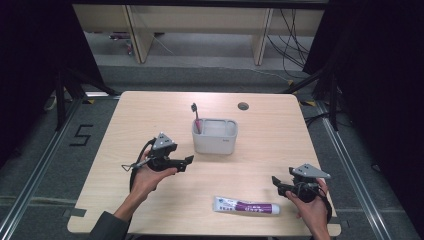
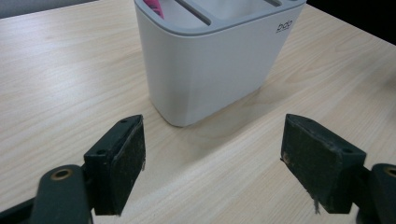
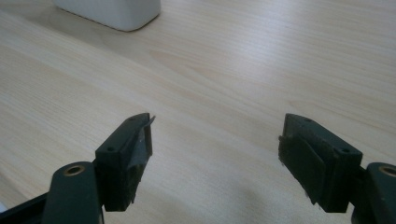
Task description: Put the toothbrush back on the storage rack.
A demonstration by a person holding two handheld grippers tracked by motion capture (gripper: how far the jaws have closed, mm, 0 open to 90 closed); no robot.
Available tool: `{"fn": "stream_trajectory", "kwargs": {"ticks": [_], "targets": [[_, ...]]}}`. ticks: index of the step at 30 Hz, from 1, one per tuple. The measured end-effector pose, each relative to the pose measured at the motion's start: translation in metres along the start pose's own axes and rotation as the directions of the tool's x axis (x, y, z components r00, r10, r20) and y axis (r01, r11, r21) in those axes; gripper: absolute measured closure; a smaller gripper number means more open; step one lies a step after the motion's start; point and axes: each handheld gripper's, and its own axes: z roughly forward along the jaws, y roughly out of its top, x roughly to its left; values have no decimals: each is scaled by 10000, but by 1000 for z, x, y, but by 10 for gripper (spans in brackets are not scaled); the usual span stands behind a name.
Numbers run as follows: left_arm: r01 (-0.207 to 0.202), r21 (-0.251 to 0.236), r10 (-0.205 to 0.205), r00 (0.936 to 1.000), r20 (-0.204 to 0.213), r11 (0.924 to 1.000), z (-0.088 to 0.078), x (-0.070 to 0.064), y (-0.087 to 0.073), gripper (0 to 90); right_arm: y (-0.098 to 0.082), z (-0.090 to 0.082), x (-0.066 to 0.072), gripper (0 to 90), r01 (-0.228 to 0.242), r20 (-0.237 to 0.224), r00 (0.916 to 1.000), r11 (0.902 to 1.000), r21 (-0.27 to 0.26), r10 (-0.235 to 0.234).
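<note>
Evidently both hand-held grippers, left and right, were spread and empty; the right should have straddled the toothpaste tube squarely on the bench.

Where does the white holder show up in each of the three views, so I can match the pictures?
High view: the white holder stands at the middle of the table, a pink toothbrush upright in its left compartment.
Left gripper view: it sits at top centre, just beyond the open tool.
Right gripper view: one bottom corner shows at the top left edge.
Shared landmark: the holder's rounded bottom corner on the pale wood grain.
</note>
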Motion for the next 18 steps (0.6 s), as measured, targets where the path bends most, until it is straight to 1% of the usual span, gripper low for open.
{"fn": "stream_trajectory", "kwargs": {"ticks": [1,2,3,6,7,9,10,11,12,14,15,17,18], "targets": [[-100,59,100,9999,18,9999,-2,1,-1,211,0,0,0,264,20,39,10000,10000,-23,-20],[-105,57,105,9999,14,9999,-3,2,-2,211,0,0,0,264,59,78,10000,10000,-28,-58],[-7,-50,7,10000,22,10000,-4,1,-3,211,0,1,0,264,49,65,10000,10000,-14,-49],[-65,25,65,10000,56,10000,-8,1,-10,210,0,1,0,264,53,79,10000,10000,-21,-53],[-197,18,197,9998,-23,9998,-9,2,-12,211,0,0,0,264,68,82,9999,10000,51,-69],[-33,-28,33,10000,-34,10000,-11,2,-18,211,0,0,0,264,73,76,9999,10000,41,-73],[-10,41,10,10000,2,10000,-11,3,-22,210,0,0,0,264,72,76,9999,10000,42,-72],[-123,179,124,9999,-68,9998,-13,5,-25,209,0,0,0,264,76,76,9999,10000,44,-76],[41,127,-42,10000,8,9999,-12,5,-29,208,0,0,-1,264,58,79,10000,10000,53,-59],[-52,331,52,10000,-4,9994,-15,7,-35,207,0,1,-1,264,7,55,10000,10000,80,-8],[10,333,-10,10000,1,9994,-15,7,-38,206,-1,1,-1,264,-40,31,10000,9999,104,40],[94,371,-94,10000,9,9993,-17,8,-43,205,-1,0,1,264,-296,118,9995,9994,180,294],[151,373,-151,9999,11,9992,-17,7,-45,205,-1,0,-2,264,-28,128,9999,10000,30,28]]}}
